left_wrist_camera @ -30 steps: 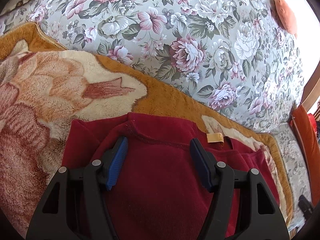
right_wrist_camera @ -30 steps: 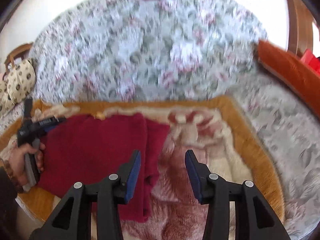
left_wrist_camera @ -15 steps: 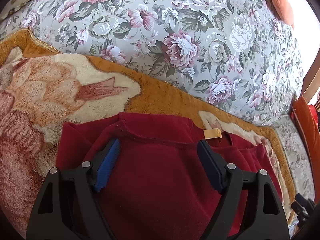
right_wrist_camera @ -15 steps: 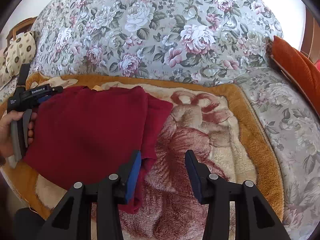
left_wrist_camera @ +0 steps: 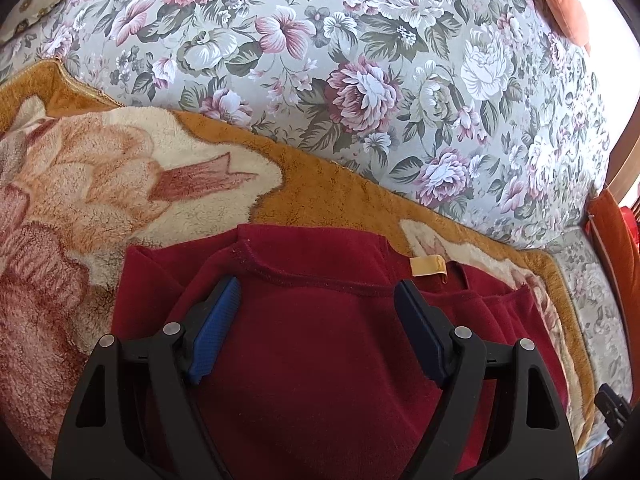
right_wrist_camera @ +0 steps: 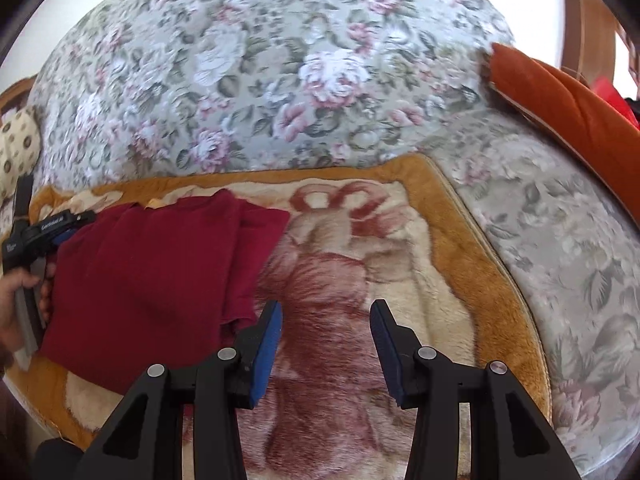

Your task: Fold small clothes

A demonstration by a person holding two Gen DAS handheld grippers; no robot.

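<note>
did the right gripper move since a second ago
Yes. In the right wrist view the right gripper has drifted right: the red garment on the fixed blanket now lies left of its fingers.

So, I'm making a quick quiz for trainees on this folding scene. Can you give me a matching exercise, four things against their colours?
Things:
1. garment
2. garment's label
3. blanket's border
4. sofa back

Colours:
A. grey-green with pink and white flowers
B. dark red
C. mustard brown
D. pale yellow

Pairs: 1-B, 2-D, 3-C, 4-A
</note>
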